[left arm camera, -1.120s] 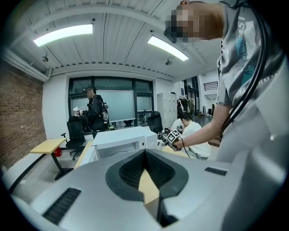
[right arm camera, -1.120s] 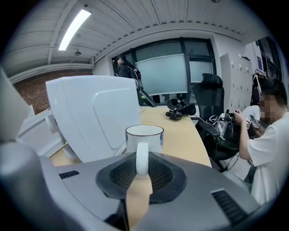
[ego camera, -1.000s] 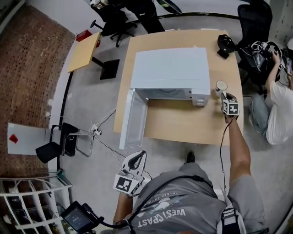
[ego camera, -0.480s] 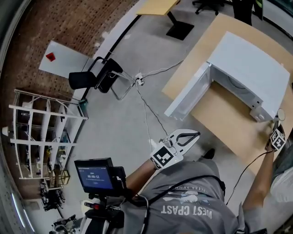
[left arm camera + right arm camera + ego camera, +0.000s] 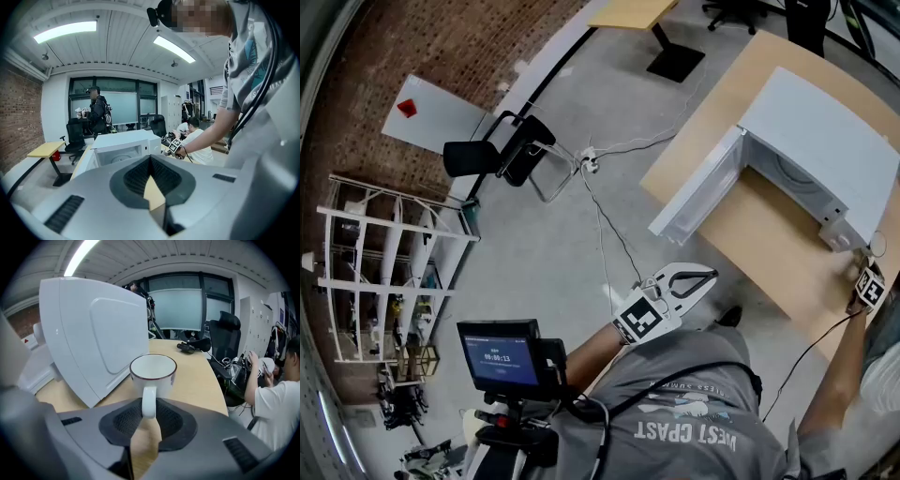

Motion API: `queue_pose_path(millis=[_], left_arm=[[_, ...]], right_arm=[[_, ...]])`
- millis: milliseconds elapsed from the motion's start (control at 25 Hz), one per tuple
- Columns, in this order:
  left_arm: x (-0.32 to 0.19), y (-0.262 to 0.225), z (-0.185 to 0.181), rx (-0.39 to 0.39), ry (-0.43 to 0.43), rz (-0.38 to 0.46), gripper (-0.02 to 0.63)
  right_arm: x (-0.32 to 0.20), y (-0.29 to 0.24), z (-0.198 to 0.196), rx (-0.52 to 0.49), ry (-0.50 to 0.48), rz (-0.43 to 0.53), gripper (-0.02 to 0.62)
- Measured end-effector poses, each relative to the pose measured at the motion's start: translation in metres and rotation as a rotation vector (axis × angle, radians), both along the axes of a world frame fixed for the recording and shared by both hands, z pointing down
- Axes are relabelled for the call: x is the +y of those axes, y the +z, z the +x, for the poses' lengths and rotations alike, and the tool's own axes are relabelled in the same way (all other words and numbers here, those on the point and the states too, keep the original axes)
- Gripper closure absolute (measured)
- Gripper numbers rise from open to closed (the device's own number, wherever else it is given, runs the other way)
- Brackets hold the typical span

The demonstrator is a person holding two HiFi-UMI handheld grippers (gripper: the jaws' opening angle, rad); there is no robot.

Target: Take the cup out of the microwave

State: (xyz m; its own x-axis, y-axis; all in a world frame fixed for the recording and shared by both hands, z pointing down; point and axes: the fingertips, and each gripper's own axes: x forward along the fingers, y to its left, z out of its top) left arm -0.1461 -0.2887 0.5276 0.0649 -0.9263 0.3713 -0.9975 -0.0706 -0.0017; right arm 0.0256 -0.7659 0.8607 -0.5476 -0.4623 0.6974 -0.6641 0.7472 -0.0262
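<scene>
Holding the white cup (image 5: 153, 373) by its handle, my right claw (image 5: 147, 404) is pinched half shut. I should keep the cup level and set it gently on the desk (image 5: 197, 376) below my claw.

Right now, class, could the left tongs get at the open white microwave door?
Probably yes: the left tongs hang shut and empty above grey floor, and nothing stands between them and the open white microwave door.
</scene>
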Motion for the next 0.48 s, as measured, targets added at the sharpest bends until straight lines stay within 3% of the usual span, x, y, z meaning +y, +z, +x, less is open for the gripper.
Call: queue_pose_path(millis=[80, 160, 480], left_arm=[[0.005, 0.002, 0.002, -0.001, 0.008, 0.007, 0.563], [0.012, 0.002, 0.003, 0.001, 0.016, 0.014, 0.563], [0.056, -0.011, 0.003, 0.006, 0.034, 0.081, 0.563]], right_arm=[[-0.001, 0.002, 0.004, 0.046, -0.005, 0.017, 0.522], [-0.001, -0.001, 0.011, 0.062, 0.022, 0.036, 0.473], [0.045, -0.046, 0.055, 0.023, 0.082, 0.065, 0.468]])
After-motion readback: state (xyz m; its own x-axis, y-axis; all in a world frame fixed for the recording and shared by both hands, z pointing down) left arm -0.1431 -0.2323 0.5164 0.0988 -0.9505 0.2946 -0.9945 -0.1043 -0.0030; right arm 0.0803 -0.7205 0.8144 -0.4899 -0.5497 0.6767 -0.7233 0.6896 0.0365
